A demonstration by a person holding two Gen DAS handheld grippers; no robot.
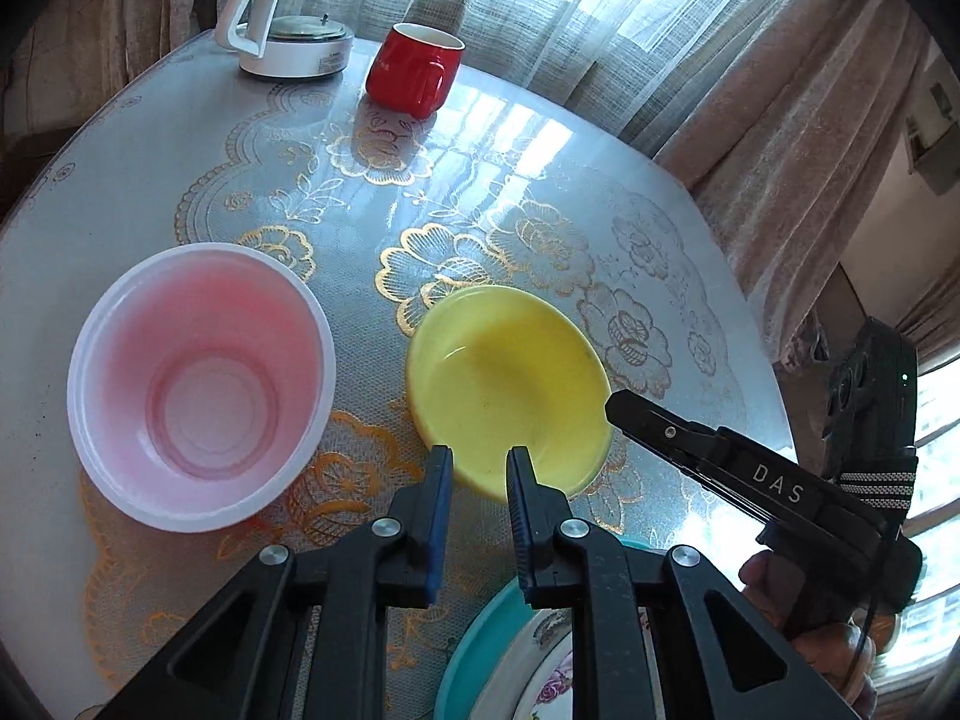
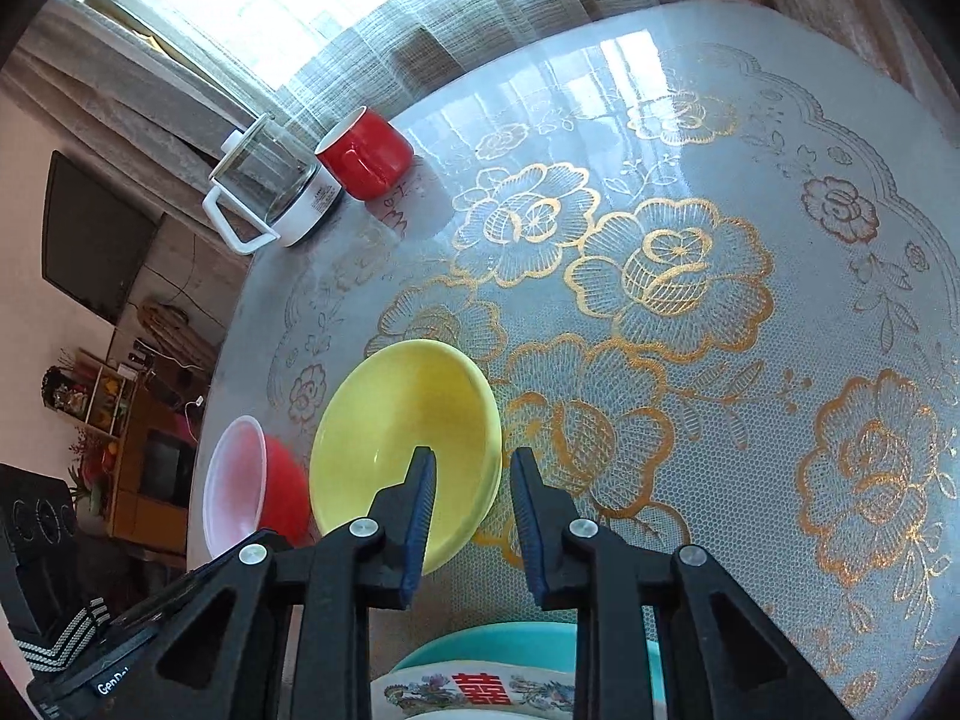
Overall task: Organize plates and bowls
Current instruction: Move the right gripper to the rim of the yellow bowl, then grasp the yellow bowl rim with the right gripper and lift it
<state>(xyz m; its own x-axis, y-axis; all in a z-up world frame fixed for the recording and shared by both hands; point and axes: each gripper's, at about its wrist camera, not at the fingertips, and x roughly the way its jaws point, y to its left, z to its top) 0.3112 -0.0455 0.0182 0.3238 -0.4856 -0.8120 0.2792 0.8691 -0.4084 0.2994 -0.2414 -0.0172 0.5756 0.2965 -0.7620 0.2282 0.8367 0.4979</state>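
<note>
Both tools are open w/ nothing held. Left tool (image 1: 478,450) hangs just over the near rim of the yellow bowl (image 1: 510,384); right tool (image 2: 472,453) has its left finger over the bowl's inside and its right finger outside the rim, over the table (image 2: 750,300). Can't tell whether either finger touches the bowl.

Step in hand, prob.: pick up the yellow bowl to nest it w/ the other dishes. To do it well: one tool only, straddle the rim w/ one finger inside, one outside, go deep enough that the pads bite the wall, not just the lip. Glazed and slick, so close firmly and lift level. Right tool looks better lined up; the left one should back off so the two don't clash.

Yellow bowl sits mid-table, upright. Pink bowl (image 1: 201,384) is left of it, close but apart, also upright. Near edge: a teal plate (image 1: 480,642) w/ a patterned plate (image 2: 480,687) on top, directly under both tools – likely the stack spot. Red mug (image 1: 414,69) and glass kettle (image 1: 294,18) stand far away, out of the path.
</note>
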